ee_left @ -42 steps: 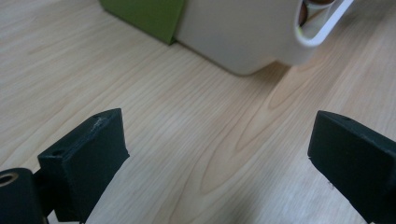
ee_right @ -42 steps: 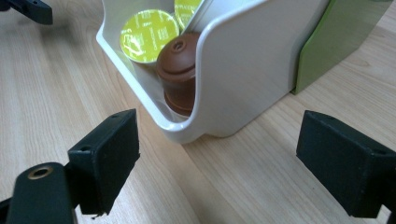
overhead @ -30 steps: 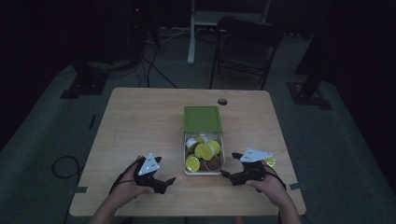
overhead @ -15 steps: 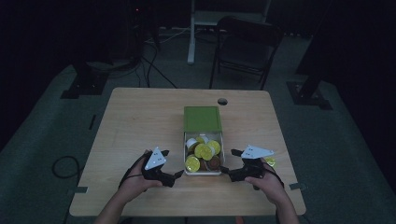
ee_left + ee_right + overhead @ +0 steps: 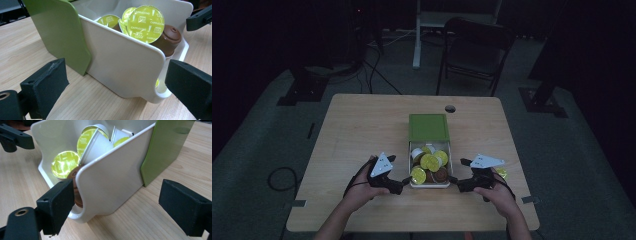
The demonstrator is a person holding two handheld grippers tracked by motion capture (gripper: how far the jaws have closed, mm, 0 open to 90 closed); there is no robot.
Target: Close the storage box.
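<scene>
Two grippers, left (image 5: 405,180) and right (image 5: 453,180), jaws apart and empty, flank the white capsule box (image 5: 430,184) at the table's (image 5: 357,125) near-centre edge; advise closing squarely on both side walls together, level, lest capsules (image 5: 145,24) spill.

capsules (image 5: 430,162) in tray (image 5: 430,184); left gripper (image 5: 404,181) left; right gripper (image 5: 453,179) right

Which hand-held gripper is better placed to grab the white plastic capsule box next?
Neither clearly: left hand-held gripper and right hand-held gripper both flank the white plastic capsule box, open. Probably a two-sided grasp.
</scene>
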